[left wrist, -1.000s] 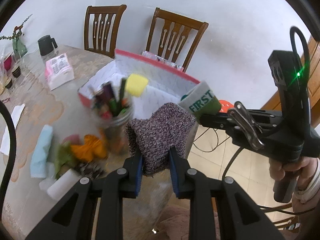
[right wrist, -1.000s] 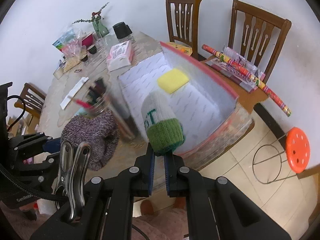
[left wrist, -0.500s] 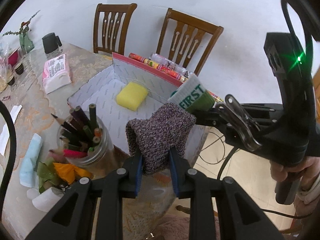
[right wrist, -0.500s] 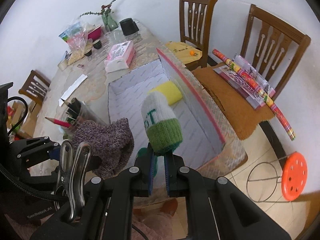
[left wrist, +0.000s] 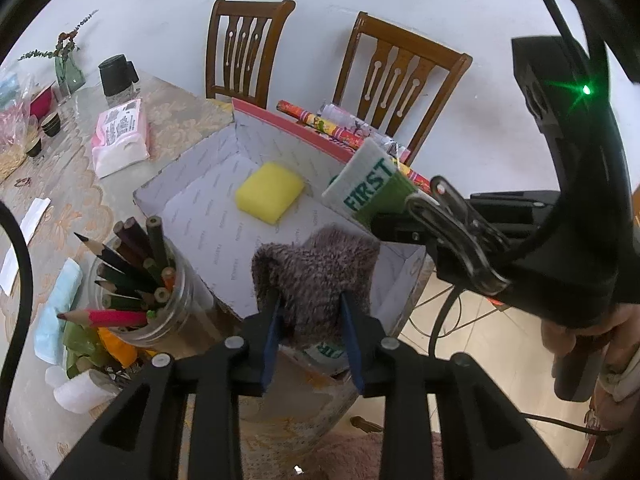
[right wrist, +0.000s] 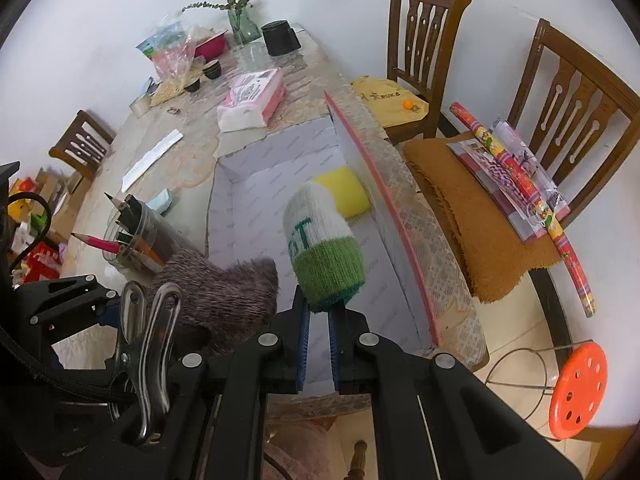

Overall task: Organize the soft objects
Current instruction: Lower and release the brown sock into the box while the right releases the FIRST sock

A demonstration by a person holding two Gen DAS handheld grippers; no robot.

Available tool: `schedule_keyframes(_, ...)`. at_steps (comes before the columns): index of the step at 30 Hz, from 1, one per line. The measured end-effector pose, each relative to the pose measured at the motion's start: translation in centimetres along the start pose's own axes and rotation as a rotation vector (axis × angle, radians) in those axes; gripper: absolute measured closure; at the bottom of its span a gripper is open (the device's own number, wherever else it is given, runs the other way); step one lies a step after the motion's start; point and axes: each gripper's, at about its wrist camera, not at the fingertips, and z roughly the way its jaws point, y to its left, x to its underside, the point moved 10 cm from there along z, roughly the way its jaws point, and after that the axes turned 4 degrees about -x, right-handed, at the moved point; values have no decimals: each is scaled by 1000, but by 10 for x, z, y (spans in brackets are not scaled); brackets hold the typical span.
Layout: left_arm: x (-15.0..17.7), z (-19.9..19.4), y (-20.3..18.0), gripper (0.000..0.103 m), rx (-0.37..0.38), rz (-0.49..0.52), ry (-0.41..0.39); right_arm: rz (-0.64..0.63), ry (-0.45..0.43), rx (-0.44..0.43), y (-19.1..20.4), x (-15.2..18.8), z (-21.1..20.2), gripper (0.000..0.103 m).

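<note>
My left gripper [left wrist: 311, 312] is shut on a fuzzy purple-grey knit piece [left wrist: 316, 276] and holds it above the near end of an open white box [left wrist: 208, 224] with a pink rim. My right gripper [right wrist: 318, 316] is shut on a white and green knit piece marked FIRST [right wrist: 324, 248], held over the same box [right wrist: 248, 184]. It also shows in the left wrist view [left wrist: 372, 192]. A yellow sponge [left wrist: 270, 192] lies inside the box; in the right wrist view the sponge [right wrist: 352, 196] is partly hidden behind the knit piece.
A glass jar of coloured pencils [left wrist: 136, 280] stands left of the box. A pink tissue pack [left wrist: 120, 136], a black jug [left wrist: 116, 76], a light blue cloth [left wrist: 56, 312] and snack bags [right wrist: 176, 56] lie on the table. Two wooden chairs [left wrist: 396, 80] stand behind, one bearing wrapped rolls [right wrist: 520, 168].
Both grippers have moved forward over the box with their knit pieces still held. The box interior and sponge now lie directly below and ahead.
</note>
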Motion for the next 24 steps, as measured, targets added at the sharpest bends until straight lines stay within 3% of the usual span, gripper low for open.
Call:
schedule_keyframes(10, -2, 0, -2, 64, -24, -9, 1, -15, 11, -15, -4, -1, 4, 93)
schedule_keyframes(19, -4, -1, -2, 63, -34, -16, -2, -9, 11, -28, -6, -1, 6, 93)
schedule_keyframes(24, -6, -1, -3, 63, -42, -17, -5, -10, 6, -32, -8, -3, 6, 87)
